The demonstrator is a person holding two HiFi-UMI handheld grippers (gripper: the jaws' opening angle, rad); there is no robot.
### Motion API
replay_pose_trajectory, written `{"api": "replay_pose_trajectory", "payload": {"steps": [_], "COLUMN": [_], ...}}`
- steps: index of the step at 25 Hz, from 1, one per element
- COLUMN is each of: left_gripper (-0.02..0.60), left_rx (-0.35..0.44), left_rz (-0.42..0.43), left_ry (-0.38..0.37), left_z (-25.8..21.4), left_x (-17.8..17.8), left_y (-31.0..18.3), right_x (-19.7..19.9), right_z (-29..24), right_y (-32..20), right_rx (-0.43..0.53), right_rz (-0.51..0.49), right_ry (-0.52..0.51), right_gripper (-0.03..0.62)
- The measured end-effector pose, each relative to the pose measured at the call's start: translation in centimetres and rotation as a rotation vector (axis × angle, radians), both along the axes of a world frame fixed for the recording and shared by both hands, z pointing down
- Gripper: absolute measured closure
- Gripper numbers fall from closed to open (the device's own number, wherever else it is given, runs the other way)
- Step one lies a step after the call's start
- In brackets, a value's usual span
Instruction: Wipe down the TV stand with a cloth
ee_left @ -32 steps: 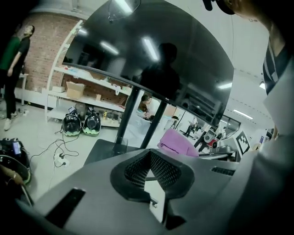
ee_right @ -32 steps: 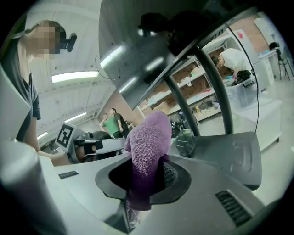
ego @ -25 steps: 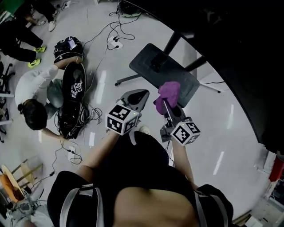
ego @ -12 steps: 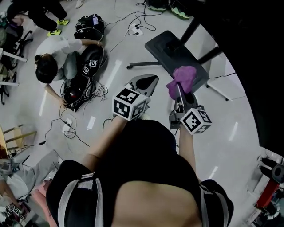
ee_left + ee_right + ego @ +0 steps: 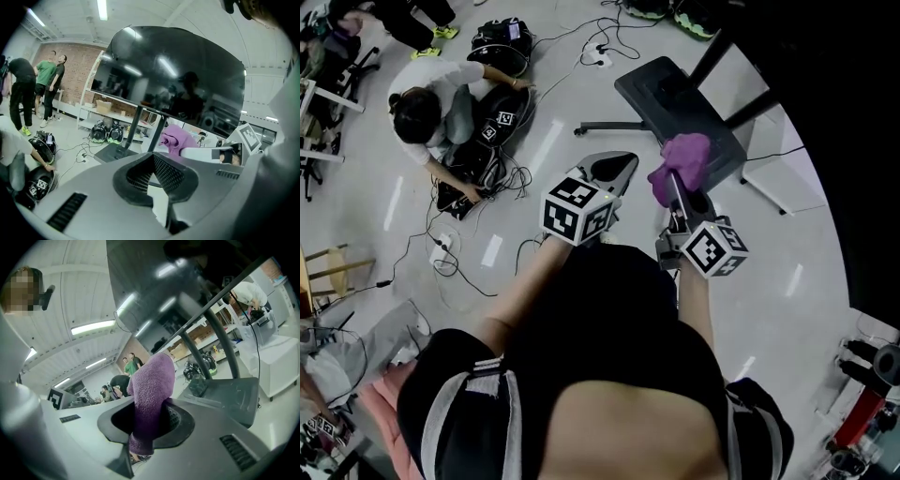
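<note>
Holding a purple cloth clenched between its jaws, the right claw hovers just short of the TV stand's dark base plate — wiping has not begun, I judge. Next, the cloth must press flat onto that plate ahead of the claw. It bunches thick and fuzzy above the jaws. The left claw — alongside — is closed on nothing.

Your cloth is a nubby, looped purple weave, matt and soft-looking. The right tongs nipping it and the left tongs are smooth matt grey plastic, lined with black ribbed and mesh-textured pads. The TV stand has a dark grey base plate, smooth and dull. The screen is glossy black and mirrors the lights. The pale floor shines.
</note>
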State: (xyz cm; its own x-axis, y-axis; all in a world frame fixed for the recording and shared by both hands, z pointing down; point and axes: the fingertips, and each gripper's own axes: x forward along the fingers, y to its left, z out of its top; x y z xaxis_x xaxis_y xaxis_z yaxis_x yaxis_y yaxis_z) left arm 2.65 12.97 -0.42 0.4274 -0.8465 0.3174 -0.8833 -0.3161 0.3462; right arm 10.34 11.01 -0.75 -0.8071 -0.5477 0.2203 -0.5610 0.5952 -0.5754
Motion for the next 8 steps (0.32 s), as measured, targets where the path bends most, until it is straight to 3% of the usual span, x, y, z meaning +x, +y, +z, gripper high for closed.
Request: {"api": "replay_pose_trajectory", "payload": {"steps": [8], "left_gripper": [0.575], "left_rx": [-0.018], "left_rz": [-0.02], "left_ry": [0.019], "left_z": [0.8], "left_x": [-1.1], "left_y": [1.5], "right_x": [-0.9], "right_z": [0.7], "right_y": [1.5], "right_rx": [-0.018], "right_rz": [-0.014], "right_ry": [0.011], "right_gripper": [0.505]}}
